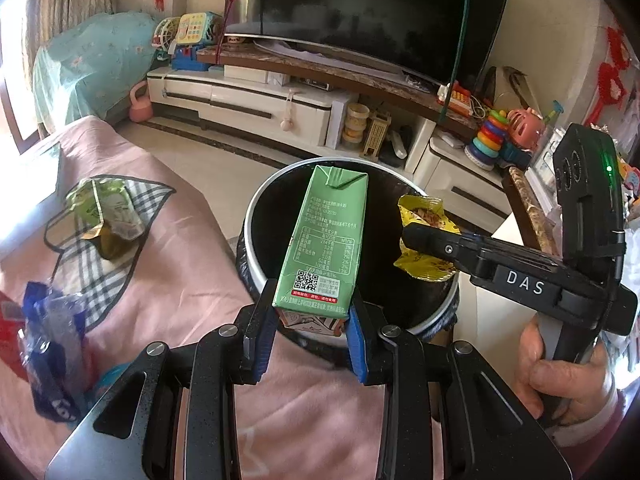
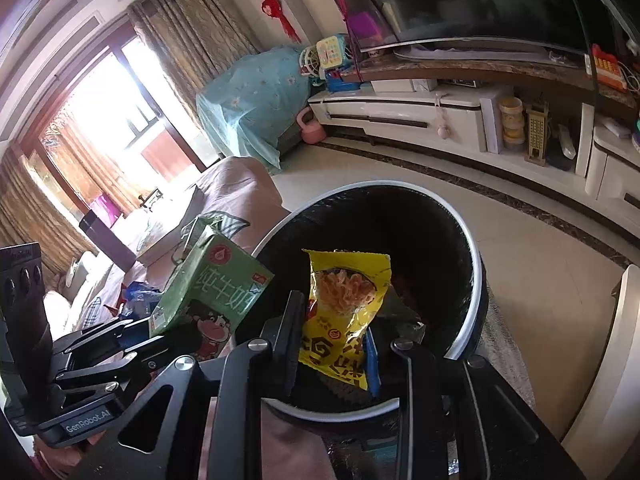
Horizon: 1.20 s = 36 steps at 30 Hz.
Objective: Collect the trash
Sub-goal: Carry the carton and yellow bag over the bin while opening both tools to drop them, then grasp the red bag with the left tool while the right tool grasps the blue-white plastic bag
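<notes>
My left gripper [image 1: 310, 330] is shut on a green milk carton [image 1: 326, 240] and holds it upright over the near rim of a round black trash bin [image 1: 256, 216]. My right gripper [image 2: 334, 344] is shut on a yellow snack wrapper [image 2: 344, 308] and holds it above the open bin [image 2: 468, 240]. The right gripper also shows in the left wrist view [image 1: 416, 240], with the wrapper [image 1: 420, 208] over the bin's right side. The carton also shows in the right wrist view [image 2: 208, 292], left of the wrapper.
A pink blanket [image 1: 168, 248] covers the surface to the left. On it lie a crumpled green carton [image 1: 108, 216] and a blue wrapper [image 1: 52, 352]. A white TV cabinet [image 1: 256, 100] and a television [image 1: 372, 12] stand behind the bin, with toys [image 1: 492, 140] at the right.
</notes>
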Motion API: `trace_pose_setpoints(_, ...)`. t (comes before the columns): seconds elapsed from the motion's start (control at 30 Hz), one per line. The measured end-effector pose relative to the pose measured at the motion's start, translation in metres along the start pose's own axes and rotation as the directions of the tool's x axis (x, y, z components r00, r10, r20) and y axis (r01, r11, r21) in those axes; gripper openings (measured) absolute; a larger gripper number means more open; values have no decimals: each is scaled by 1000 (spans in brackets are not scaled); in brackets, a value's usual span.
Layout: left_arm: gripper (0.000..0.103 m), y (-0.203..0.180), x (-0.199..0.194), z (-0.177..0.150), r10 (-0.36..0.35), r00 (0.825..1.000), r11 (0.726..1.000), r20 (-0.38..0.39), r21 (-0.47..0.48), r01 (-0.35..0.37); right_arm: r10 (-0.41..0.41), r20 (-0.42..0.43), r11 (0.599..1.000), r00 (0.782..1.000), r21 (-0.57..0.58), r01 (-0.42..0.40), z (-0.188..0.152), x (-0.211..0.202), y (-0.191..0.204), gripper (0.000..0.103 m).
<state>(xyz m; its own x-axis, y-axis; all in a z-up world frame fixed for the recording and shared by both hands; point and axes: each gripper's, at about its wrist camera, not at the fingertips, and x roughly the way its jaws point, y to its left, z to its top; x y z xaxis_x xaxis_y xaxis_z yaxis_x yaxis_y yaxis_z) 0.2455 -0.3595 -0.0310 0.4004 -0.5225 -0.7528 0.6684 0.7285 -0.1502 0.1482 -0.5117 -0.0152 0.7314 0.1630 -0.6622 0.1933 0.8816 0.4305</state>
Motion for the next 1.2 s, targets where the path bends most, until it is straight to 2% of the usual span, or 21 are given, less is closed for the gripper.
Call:
trace_pose_setpoints(0.1,31,0,7,5,-11,1000,1000,-12,-7,11,-13,-7,1000,1000,4,13,3,2,-4,30)
trace_pose_setpoints(0.17,38,0,8,6,-9,1000,1000,-15,-9,9,-16,-10,1000,1000,12,16,5,2,-7,41)
trace_pose_setpoints(0.23,49,1,7,4,-3,1000,1000,-10,-11,3,-18,-7,1000,1000,15,18,6,1,-9,48)
trace_pose_setpoints(0.27,49,2,6,2,0,1000,1000,-6,-14,0,-16,-5,1000,1000,18,17,7,1,-11,55)
trace_pose_setpoints(0.3,49,3,5,2,-1,1000,1000,-6,-18,0,-16,-2,1000,1000,23,16,7,0,-13,57)
trace_pose_setpoints(0.4,50,7,-1,-5,-3,1000,999,-1,-35,3,-17,7,999,1000,33,16,5,-4,-14,58)
trace_pose_setpoints(0.5,58,13,-13,-17,10,1000,999,15,-51,-9,-9,21,999,1000,40,8,2,-10,-12,61)
trace_pose_setpoints(0.63,65,23,-28,-38,22,999,996,27,-91,-20,2,54,999,999,46,-5,-5,-19,-3,80)
trace_pose_setpoints(0.77,67,37,-46,-66,31,999,989,37,-146,-25,18,82,999,996,42,-21,-21,-27,14,92)
trace_pose_setpoints(0.93,68,56,-68,-99,67,997,981,44,-186,-58,47,87,998,995,28,-49,-46,-32,43,98)
trace_pose_setpoints(1.2,68,95,-101,-138,114,992,955,51,-279,-96,74,62,997,995,-18,-73,-75,-29,81,99)
